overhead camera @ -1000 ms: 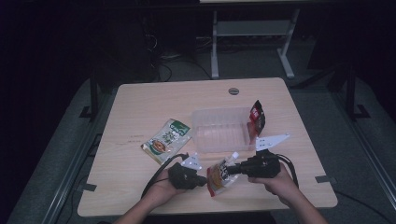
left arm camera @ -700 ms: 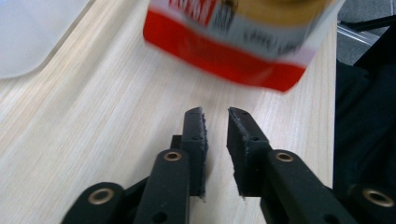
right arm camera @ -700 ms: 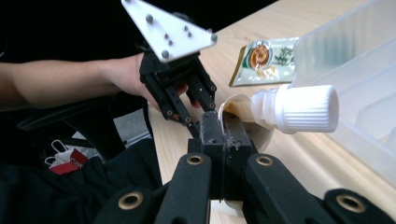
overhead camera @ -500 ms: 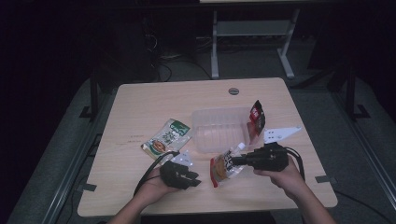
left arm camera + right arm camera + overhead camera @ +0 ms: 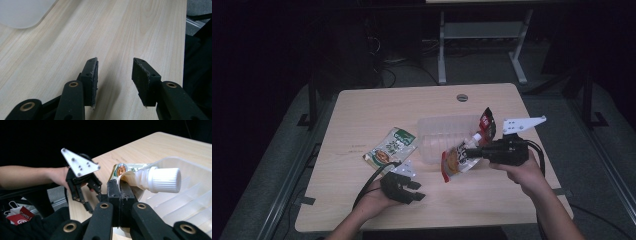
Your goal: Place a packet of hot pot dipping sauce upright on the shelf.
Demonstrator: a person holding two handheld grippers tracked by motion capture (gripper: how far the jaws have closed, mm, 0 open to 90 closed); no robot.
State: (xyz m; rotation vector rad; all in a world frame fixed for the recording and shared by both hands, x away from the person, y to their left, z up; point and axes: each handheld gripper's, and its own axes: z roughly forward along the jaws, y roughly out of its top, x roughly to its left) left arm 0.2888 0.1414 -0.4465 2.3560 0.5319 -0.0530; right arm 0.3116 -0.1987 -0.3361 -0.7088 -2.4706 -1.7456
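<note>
My right gripper [image 5: 465,152] is shut on a spouted pouch [image 5: 454,163] and holds it in the air at the front edge of the clear plastic tray [image 5: 437,131]. In the right gripper view the jaws [image 5: 120,185] pinch the pouch [image 5: 125,173] just below its white screw cap [image 5: 163,180]. My left gripper [image 5: 417,191] lies low over the table near the front. Its jaws have just been opening, and the left gripper view shows them [image 5: 115,63] apart with bare wood between them.
A green packet [image 5: 391,148] lies left of the tray. A red and black packet [image 5: 487,123] stands at the tray's right end. The wooden table [image 5: 377,107] has a grommet hole [image 5: 462,97] at the back. The tray's corner [image 5: 20,12] lies ahead of the left gripper.
The left gripper has let go of the pouch and opened. The right gripper has lifted the pouch up and back toward the tray.
</note>
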